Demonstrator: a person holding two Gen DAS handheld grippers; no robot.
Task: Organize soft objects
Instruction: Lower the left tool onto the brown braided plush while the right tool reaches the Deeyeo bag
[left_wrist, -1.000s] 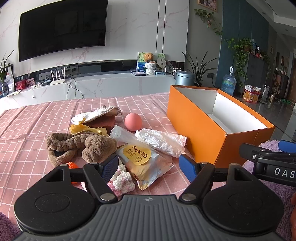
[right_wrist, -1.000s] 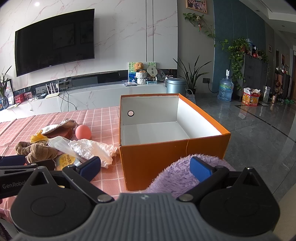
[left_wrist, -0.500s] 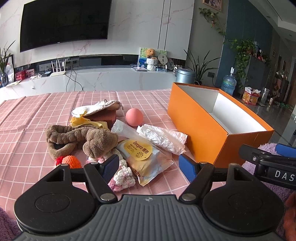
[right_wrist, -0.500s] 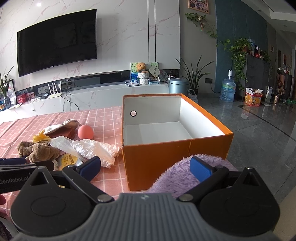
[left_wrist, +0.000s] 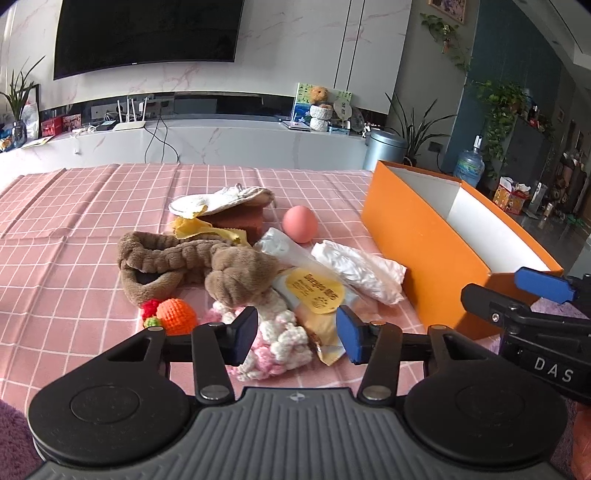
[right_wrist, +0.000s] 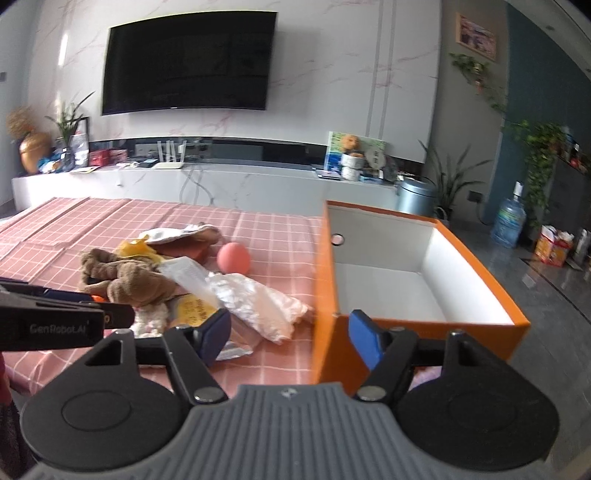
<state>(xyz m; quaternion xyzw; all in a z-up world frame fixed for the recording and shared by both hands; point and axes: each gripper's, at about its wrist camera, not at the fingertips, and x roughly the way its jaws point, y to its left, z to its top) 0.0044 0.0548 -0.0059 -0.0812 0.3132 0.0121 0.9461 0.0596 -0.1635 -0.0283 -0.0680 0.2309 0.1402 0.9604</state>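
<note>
On the pink checked tablecloth (left_wrist: 74, 236) our left gripper (left_wrist: 295, 334) gapes empty just before the pink-white knit (left_wrist: 277, 343); our right gripper (right_wrist: 290, 334), likewise spread, straddles the orange box (right_wrist: 424, 291)'s near corner.

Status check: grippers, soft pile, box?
Left gripper open, empty, over the pink-and-white knit piece. Right gripper open, empty, at the orange box corner. Box empty; brown plush headband and pink ball on the table.
</note>
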